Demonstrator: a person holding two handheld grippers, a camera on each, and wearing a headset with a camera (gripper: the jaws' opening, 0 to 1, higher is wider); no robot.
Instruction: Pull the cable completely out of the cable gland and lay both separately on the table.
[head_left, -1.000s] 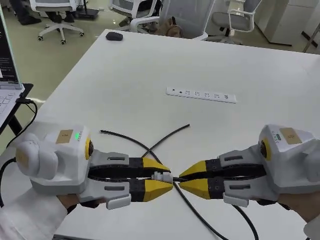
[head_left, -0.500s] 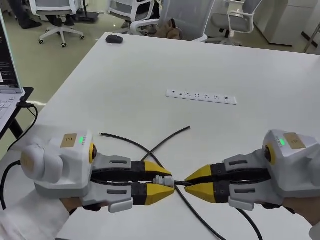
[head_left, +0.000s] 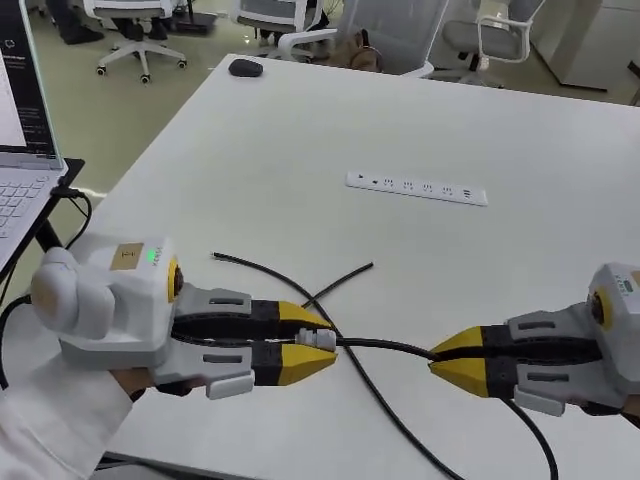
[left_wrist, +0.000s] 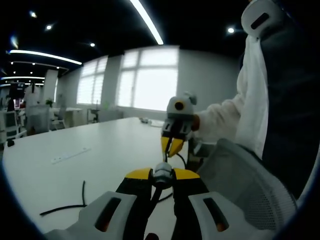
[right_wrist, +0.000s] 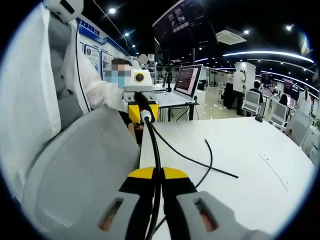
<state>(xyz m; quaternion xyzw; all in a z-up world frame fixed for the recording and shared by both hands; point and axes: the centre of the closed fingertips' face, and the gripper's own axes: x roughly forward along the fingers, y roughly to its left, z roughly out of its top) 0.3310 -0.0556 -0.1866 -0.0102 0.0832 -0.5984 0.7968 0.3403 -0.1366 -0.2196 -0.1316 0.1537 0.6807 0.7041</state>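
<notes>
Both tools are clenched: your left gripper (head_left: 326, 343) on the white plastic cable gland (head_left: 316, 339), your right gripper (head_left: 436, 361) on the thin black cable (head_left: 385, 347).

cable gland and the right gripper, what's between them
A stretch of black cable, running from the cable gland to the right gripper above the table, seen in the head view.

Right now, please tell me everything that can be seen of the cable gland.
The cable gland is a small, whitish, plastic-looking fitting with a ribbed body. It lies level, clamped between the yellow jaw tips of the left gripper, above the table. A black cable comes out of its end and runs to the right gripper, which grips the cable.
</notes>
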